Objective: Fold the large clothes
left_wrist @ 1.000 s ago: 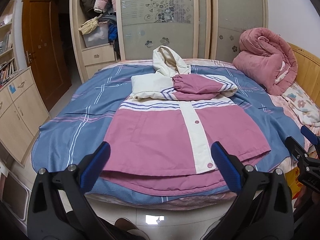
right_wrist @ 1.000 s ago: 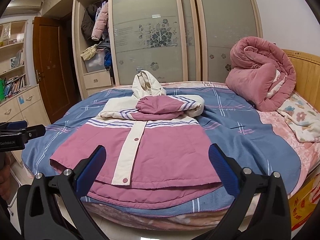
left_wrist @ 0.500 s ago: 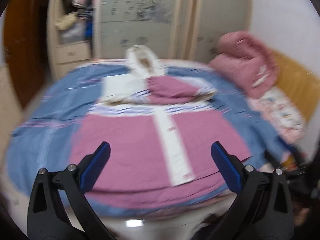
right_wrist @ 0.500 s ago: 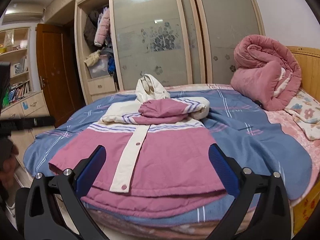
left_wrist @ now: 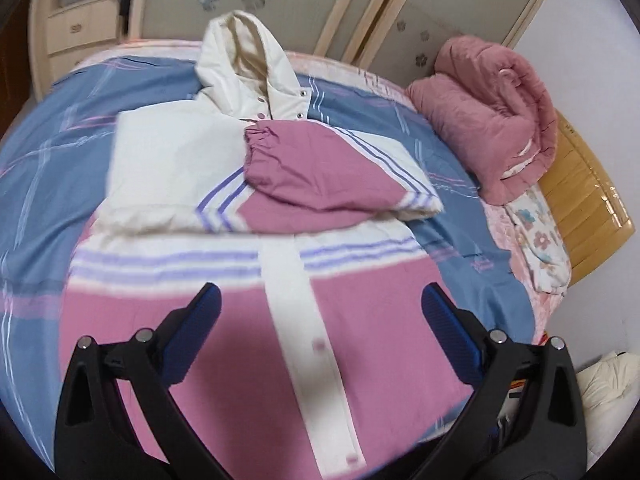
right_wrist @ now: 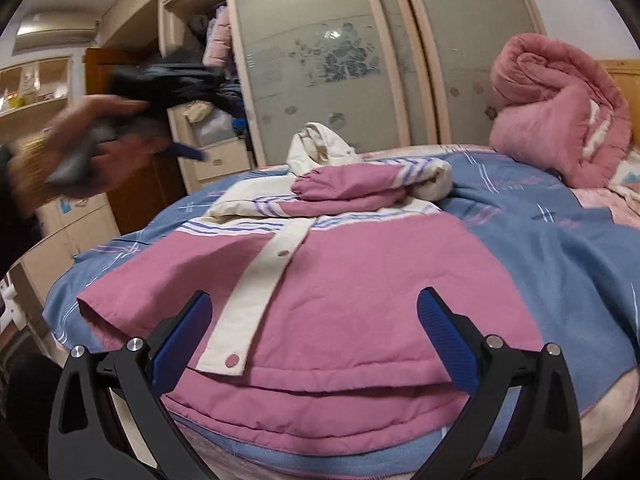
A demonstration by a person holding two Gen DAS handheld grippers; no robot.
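A pink and white hooded jacket (left_wrist: 360,320) lies front up on the bed, both sleeves (left_wrist: 312,168) folded across the chest and the hood (left_wrist: 244,64) pointing away. My left gripper (left_wrist: 320,320) is open and empty above the jacket's lower front. In the right wrist view the jacket (right_wrist: 360,272) fills the middle, its hem near me. My right gripper (right_wrist: 312,332) is open and empty just above the hem. The left gripper (right_wrist: 176,148) and the hand holding it show blurred at the upper left.
The blue striped bedsheet (left_wrist: 48,168) covers the bed. A rolled pink quilt (left_wrist: 492,120) lies at the right by the wooden headboard (left_wrist: 588,216). A wardrobe with sliding doors (right_wrist: 320,60) stands behind the bed, and cabinets (right_wrist: 60,232) stand at the left.
My left gripper has swung forward and up over the jacket, looking down on it. My right gripper has come lower and closer to the hem. Both stay open.
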